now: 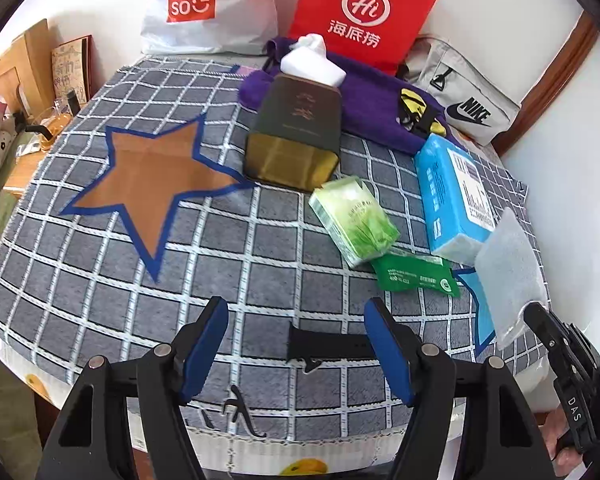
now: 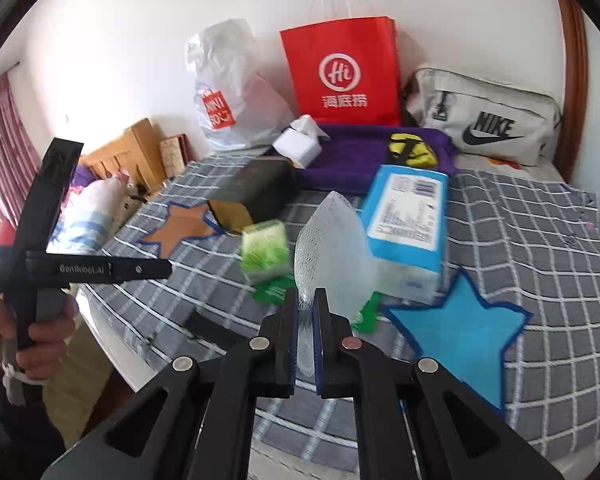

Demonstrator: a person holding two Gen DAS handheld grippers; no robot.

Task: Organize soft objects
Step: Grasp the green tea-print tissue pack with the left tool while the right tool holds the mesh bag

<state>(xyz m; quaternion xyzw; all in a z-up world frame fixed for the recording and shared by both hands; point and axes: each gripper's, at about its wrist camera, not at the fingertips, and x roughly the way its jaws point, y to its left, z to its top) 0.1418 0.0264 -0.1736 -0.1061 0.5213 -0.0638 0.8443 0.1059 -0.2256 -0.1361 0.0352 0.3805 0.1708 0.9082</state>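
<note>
My right gripper (image 2: pixel 306 298) is shut on a clear textured plastic packet (image 2: pixel 332 252) and holds it above the checked blanket; the packet also shows in the left wrist view (image 1: pixel 508 272). My left gripper (image 1: pixel 296 312) is open and empty, low over the blanket's near edge, with a black strap (image 1: pixel 328 346) lying between its fingers. A green tissue pack (image 1: pixel 354 220), a dark green wipes pouch (image 1: pixel 416 276) and a blue tissue pack (image 1: pixel 452 192) lie on the blanket. An orange star patch (image 1: pixel 152 176) and a blue star patch (image 2: pixel 460 328) mark the blanket.
A dark gold-ended box (image 1: pixel 296 132), a white tissue box (image 1: pixel 312 60) and a purple towel (image 1: pixel 376 100) with a yellow-black item (image 1: pixel 414 110) lie further back. A white Miniso bag (image 1: pixel 204 8), a red paper bag (image 1: pixel 364 12) and a grey Nike bag (image 1: pixel 464 92) stand against the wall.
</note>
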